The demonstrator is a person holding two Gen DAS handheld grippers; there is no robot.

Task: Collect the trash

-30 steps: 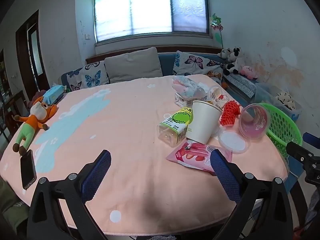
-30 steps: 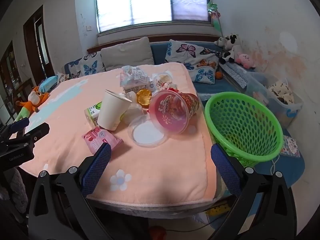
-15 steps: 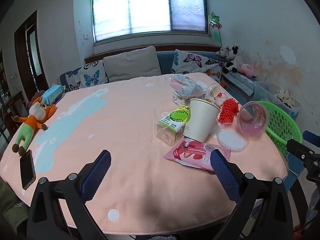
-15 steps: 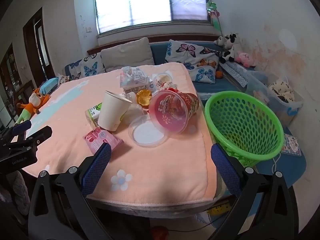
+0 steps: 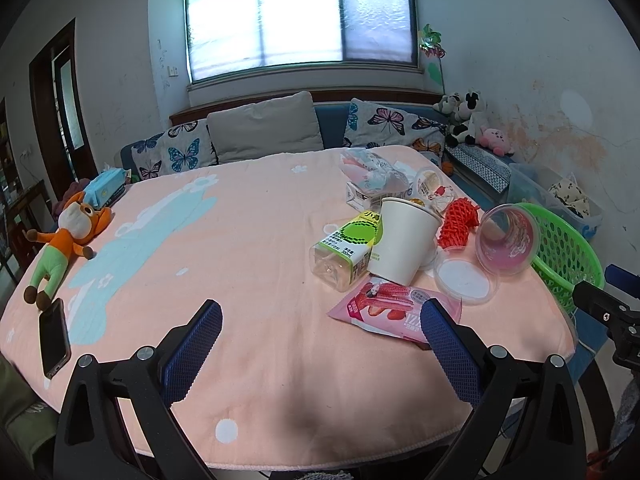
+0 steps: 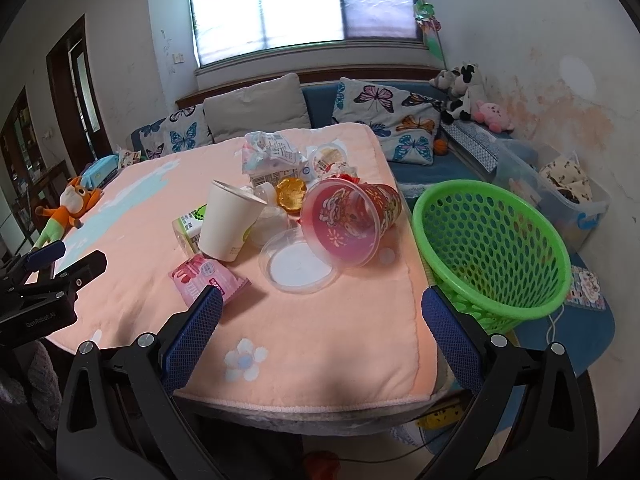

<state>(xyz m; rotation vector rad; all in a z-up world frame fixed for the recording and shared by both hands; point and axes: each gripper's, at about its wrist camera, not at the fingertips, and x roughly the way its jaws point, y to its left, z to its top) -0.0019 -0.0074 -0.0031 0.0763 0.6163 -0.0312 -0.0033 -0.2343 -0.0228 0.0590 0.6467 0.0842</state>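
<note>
I held both the left gripper [image 5: 320,344] and right gripper [image 6: 322,332] spread wide, empty, before the pink snack wrapper [image 5: 390,312] and green basket [image 6: 496,248].

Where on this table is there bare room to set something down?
Free: the wide stretch between the stuffed toy and the bottle, and the near edge before the pink wrapper. Crowded: around the paper cup, beside the green basket.
</note>
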